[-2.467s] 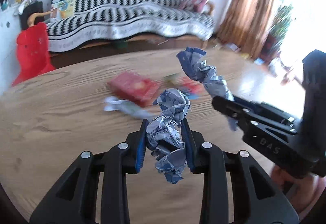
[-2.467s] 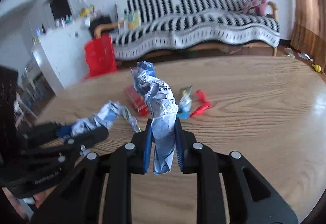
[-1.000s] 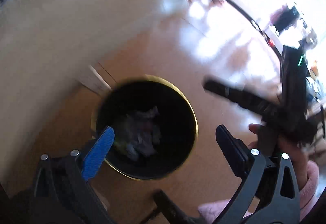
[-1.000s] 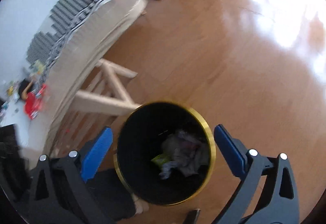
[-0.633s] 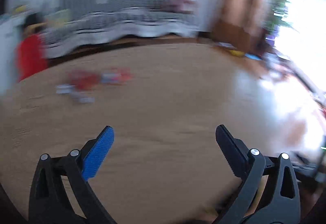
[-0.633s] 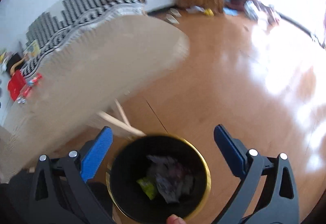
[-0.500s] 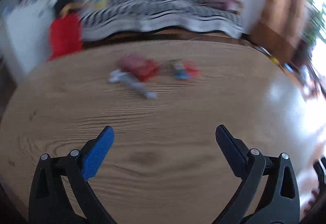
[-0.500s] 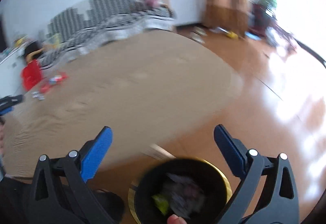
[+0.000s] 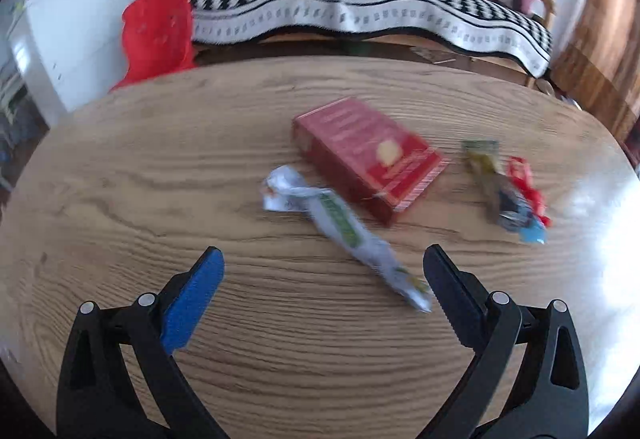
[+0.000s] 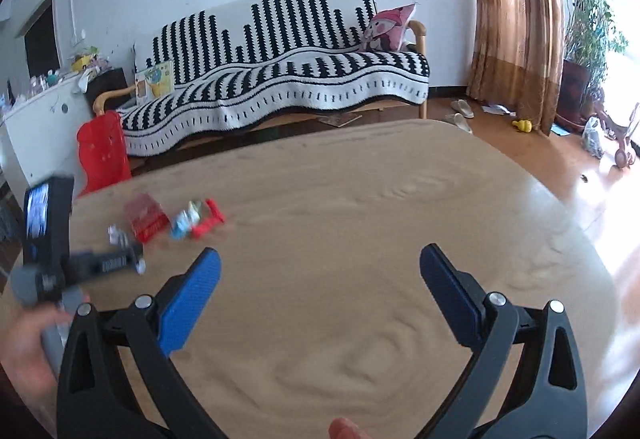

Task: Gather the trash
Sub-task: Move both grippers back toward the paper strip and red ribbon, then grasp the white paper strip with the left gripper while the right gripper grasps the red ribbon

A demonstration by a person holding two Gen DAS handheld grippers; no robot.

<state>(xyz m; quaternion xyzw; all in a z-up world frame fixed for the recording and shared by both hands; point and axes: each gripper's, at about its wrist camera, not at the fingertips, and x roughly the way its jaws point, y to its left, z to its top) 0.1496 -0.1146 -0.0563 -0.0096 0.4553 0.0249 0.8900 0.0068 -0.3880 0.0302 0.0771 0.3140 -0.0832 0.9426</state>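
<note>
My left gripper is open and empty above the wooden table. Just ahead of it lies a white and green wrapper, its near end close to the right finger. Behind it sits a red box. To the right lie small red, blue and olive wrappers. My right gripper is open and empty over the table's near right part. In its view the left gripper is at the far left beside the red box and the small wrappers.
A sofa with a black and white striped cover stands behind the table. A red plastic chair and a white cabinet are at the back left. Curtains and plants are at the right.
Both grippers held crumpled paper, then opened over a black bin on the floor. Both have swung back up to the table, empty and open; the left is now close to the wrappers.
</note>
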